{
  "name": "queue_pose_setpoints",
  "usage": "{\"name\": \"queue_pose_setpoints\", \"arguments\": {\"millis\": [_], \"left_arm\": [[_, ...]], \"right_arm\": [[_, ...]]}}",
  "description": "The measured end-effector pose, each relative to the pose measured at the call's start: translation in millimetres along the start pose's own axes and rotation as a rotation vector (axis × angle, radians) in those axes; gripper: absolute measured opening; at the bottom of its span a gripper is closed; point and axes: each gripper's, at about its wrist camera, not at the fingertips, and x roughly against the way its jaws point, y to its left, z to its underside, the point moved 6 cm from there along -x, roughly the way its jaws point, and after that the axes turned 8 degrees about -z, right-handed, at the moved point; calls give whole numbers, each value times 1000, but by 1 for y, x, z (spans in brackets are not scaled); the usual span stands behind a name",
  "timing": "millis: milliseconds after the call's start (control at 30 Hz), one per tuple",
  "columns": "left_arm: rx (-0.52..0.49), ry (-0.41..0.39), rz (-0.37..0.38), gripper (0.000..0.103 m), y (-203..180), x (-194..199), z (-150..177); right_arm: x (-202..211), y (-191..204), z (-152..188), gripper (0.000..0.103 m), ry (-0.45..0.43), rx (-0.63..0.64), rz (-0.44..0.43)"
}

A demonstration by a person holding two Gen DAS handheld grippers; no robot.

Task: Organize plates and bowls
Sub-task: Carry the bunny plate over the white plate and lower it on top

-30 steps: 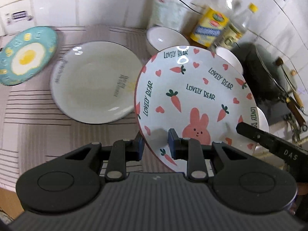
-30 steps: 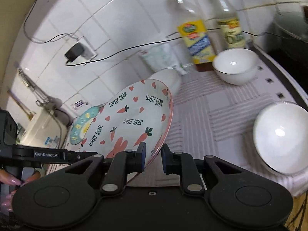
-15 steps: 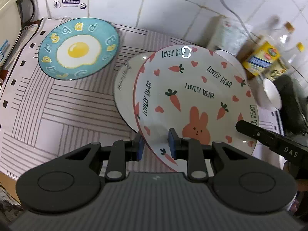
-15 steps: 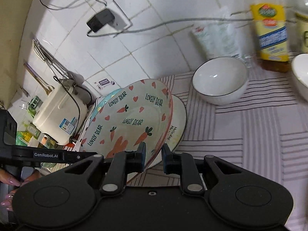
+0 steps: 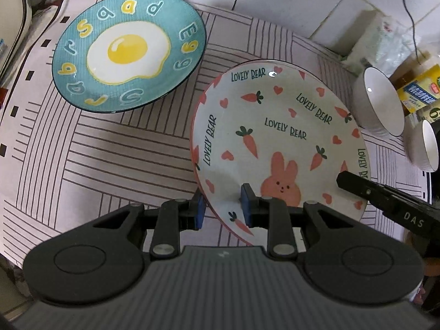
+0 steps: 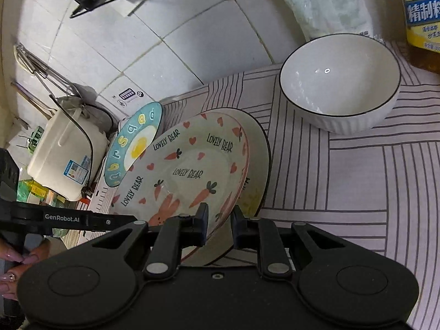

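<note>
A: The carrot plate (image 5: 280, 143) is seen resting on the white plate (image 6: 258, 148), rim between the parted fingers of both the left gripper (image 5: 222, 209) and right gripper (image 6: 218, 225).

B: If withdrawn carelessly, the rim may be caught and the stack shifted on the desk (image 5: 110, 151)

The carrot plate (image 5: 280, 137) carries "LOVELY BEAR" several times. The other gripper's black arm (image 5: 398, 206) reads "DAS"; in the right view, a black arm (image 6: 63, 218) reads "GenRobot.AI".

Behind my jaws stood a glossy white tiled wall (image 6: 192, 35) with grey grout; a white cloth with thin dark stripes (image 5: 96, 148) covered the counter beneath me.
</note>
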Motion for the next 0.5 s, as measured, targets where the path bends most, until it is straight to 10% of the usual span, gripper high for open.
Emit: {"name": "queue_pose_setpoints", "arguments": {"millis": [500], "left_arm": [[-18,28,-117,29,-13,-3,-2]], "right_arm": [[-13,42,-9,31,187,55,311]]}}
